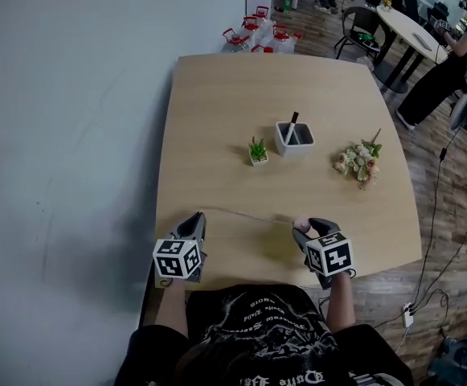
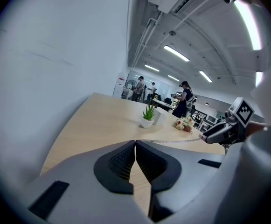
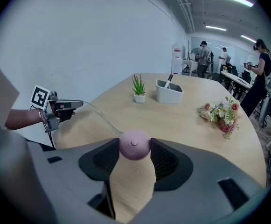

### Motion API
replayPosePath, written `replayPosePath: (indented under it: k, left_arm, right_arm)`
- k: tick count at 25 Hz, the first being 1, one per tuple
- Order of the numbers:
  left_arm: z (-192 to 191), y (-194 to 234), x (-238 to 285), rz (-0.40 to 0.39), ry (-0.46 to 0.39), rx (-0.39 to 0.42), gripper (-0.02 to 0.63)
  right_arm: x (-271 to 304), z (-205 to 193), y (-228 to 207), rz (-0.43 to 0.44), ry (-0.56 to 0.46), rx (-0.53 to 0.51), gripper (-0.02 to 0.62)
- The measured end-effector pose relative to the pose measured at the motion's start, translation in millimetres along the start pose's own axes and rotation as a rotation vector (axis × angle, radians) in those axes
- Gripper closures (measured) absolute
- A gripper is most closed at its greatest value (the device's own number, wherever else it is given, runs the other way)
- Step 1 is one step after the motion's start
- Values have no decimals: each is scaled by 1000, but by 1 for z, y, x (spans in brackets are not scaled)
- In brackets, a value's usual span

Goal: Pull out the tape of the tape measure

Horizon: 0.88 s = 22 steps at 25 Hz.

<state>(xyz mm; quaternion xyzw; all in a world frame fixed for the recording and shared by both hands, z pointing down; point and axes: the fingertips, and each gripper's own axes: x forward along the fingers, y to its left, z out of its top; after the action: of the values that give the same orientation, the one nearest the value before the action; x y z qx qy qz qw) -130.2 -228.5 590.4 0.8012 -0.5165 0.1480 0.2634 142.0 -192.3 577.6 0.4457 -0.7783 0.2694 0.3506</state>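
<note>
A small round pink tape measure (image 3: 135, 146) sits pinched between the jaws of my right gripper (image 3: 135, 143), low over the near edge of the wooden table (image 1: 281, 95). Its thin pale tape (image 1: 249, 216) runs in a line leftward to my left gripper (image 1: 198, 215). That gripper's jaws (image 2: 135, 143) are shut on the tape's end. From the left gripper view the tape (image 2: 172, 143) stretches away to the right gripper (image 2: 226, 132). In the right gripper view the tape (image 3: 100, 116) leads to the left gripper (image 3: 65, 107). The two grippers are about a forearm's length apart.
Mid-table stand a small potted plant (image 1: 257, 151), a white holder with a black pen (image 1: 294, 137) and a flower bunch (image 1: 359, 161). A grey wall lies close on the left. Red-capped bottles (image 1: 257, 34) sit on the floor beyond the far edge; people and tables are at the back right.
</note>
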Motion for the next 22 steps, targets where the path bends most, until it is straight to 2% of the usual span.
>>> replayPosePath:
  k: [5, 11, 15, 18, 20, 22]
  left_arm:
    - [-23, 3, 36, 46, 181, 84, 594]
    - [-46, 16, 56, 122, 319, 64, 594]
    - [-51, 26, 63, 173, 376, 63, 592]
    - [-51, 29, 65, 188, 384, 34, 580]
    - [-50, 28, 66, 174, 369, -1, 532]
    - [-47, 26, 65, 149, 349, -37, 444]
  right_arm:
    - [18, -17, 7, 6, 65, -2, 370]
    - [33, -30, 18, -1, 135, -80, 370]
    - [38, -32, 22, 22, 154, -86, 370]
    - [40, -30, 22, 30, 144, -84, 370]
    - [43, -29, 22, 34, 136, -80, 370]
    - [46, -28, 21, 34, 144, -87, 370]
